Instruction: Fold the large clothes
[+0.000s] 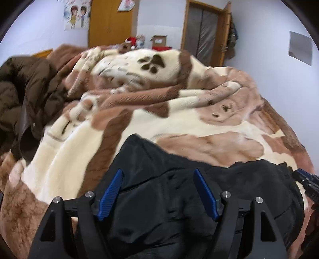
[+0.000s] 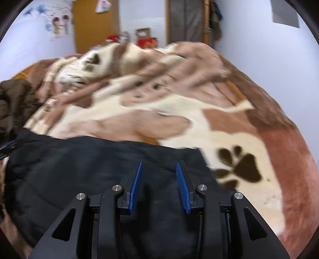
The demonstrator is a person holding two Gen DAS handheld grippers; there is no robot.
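Left wrist view: black padded garment (image 1: 179,199) spread low on the bed, lying on a plush blanket (image 1: 139,123) patterned in cream, tan and brown with dark paw prints. Left hand-held gripper (image 1: 158,191) above the garment, blue-padded fingers (image 1: 111,197) set wide apart, nothing pinched between them, only black fabric seen behind the gap. Released, then. At the right edge of the same view, part of the right hand-held gripper (image 1: 307,185), dark with a bit of blue, just beside the garment's right border.

Right wrist view: same black garment (image 2: 99,179) filling the lower left, its far edge running across the blanket (image 2: 179,111). Right hand-held gripper (image 2: 159,185) over the garment's right part, fingers (image 2: 184,191) standing narrower than the left pair but with a clear gap, no cloth caught between the pads. Released as well. Large paw print (image 2: 239,167) just to the right of the garment's corner.

Farther out: brown puffy jacket (image 1: 26,95) heaped at the left side of the bed, well apart from the black garment. Beyond the bed, a wooden door (image 1: 110,22), a cartoon poster (image 1: 76,15) on the pale wall, a cardboard box (image 1: 159,40) and a red item beside it, plus a second wood-framed doorway (image 1: 203,31). Both pictures somewhat blurred.
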